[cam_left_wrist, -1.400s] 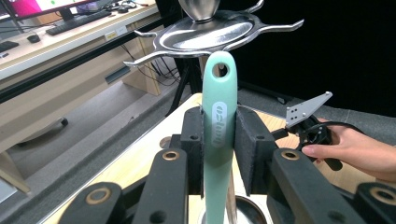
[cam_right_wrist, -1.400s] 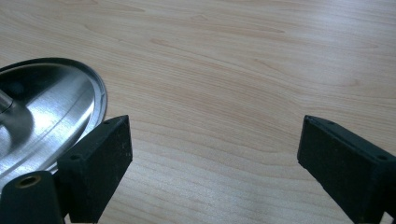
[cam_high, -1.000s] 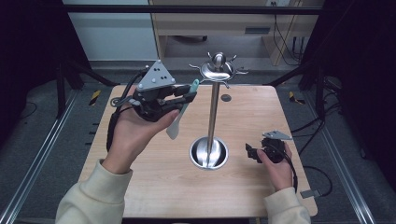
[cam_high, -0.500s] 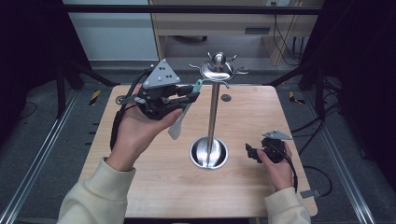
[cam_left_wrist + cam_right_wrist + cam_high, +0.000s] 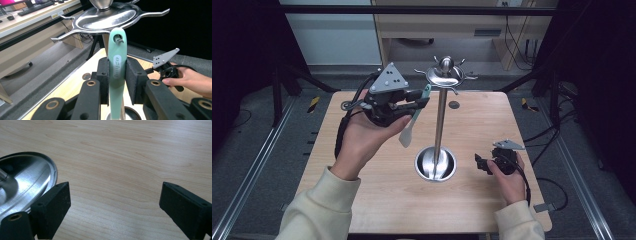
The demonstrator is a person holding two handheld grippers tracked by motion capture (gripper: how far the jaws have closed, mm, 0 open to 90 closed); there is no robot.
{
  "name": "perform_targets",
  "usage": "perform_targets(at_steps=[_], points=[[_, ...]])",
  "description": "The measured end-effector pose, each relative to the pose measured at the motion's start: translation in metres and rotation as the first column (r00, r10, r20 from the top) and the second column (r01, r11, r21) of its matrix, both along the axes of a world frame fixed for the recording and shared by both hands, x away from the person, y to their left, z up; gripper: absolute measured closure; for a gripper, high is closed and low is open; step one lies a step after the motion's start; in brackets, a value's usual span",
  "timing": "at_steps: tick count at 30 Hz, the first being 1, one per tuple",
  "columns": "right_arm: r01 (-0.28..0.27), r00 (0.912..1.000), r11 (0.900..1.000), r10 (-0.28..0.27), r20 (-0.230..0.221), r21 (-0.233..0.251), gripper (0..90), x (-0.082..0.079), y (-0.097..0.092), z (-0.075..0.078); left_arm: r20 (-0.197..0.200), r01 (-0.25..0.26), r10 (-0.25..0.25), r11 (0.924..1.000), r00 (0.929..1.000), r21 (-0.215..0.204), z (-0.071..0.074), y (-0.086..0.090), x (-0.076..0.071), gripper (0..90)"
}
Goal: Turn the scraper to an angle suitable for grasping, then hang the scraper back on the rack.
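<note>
A steel utensil stand (image 5: 440, 105) rises from a round base (image 5: 435, 164) at the table's middle, with hooked arms around its top disc (image 5: 107, 18). My left gripper (image 5: 419, 101) is raised just left of the top disc and is shut on a mint-green spatula (image 5: 411, 125). In the left gripper view the spatula handle (image 5: 117, 62) stands upright between the pads, its hanging hole just below one hook. My right gripper (image 5: 481, 164) rests on the table right of the base. Its jaws stand open over bare wood (image 5: 115, 197), with the base's rim (image 5: 51, 172) at the left.
The wooden table (image 5: 377, 200) has a small round hole (image 5: 454, 105) near its far edge. Metal rails run along both sides on the floor. A desk with drawers stands behind the table.
My left gripper has carried the spatula a little to the right and closer to the stand's top. The right gripper has stayed still.
</note>
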State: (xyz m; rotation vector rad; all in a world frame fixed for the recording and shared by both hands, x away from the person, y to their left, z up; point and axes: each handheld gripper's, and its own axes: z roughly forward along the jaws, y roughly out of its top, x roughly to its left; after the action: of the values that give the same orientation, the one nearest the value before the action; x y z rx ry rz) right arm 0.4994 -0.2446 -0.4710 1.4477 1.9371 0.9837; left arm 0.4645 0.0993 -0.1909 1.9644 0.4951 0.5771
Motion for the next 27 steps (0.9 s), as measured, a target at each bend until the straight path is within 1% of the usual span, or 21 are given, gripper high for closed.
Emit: perform_targets(at_steps=[6,9,15,21,27], points=[[-0.001,1.0,1.0,0.001,0.0,-0.001,10.4,0.0001,0.0006,-0.0002,0.004,0.0,0.0,1.0,1.0,0.001,-0.0009,-0.0002,0.0001,73.9],[0.0,1.0,1.0,0.0,-0.002,0.0,10.3,0.0002,0.0004,-0.0003,0.002,0.002,-0.002,0.9999,1.0,-0.012,-0.0017,0.0003,0.0003,73.8],[-0.003,1.0,1.0,0.003,-0.001,-0.001,10.3,0.0005,0.0005,-0.0006,0.001,0.002,-0.002,0.9999,1.0,-0.015,-0.0019,0.0003,0.0005,73.6],[-0.003,1.0,1.0,0.003,0.0,-0.002,10.3,0.0004,0.0006,-0.0005,0.012,0.002,-0.002,1.0,0.9999,0.0,-0.0023,-0.0006,-0.0012,73.1],[-0.004,1.0,1.0,0.004,-0.001,-0.003,10.3,0.0006,0.0009,-0.0006,0.011,0.006,-0.006,1.0,0.9999,-0.005,-0.0022,0.0006,-0.0029,71.8]])
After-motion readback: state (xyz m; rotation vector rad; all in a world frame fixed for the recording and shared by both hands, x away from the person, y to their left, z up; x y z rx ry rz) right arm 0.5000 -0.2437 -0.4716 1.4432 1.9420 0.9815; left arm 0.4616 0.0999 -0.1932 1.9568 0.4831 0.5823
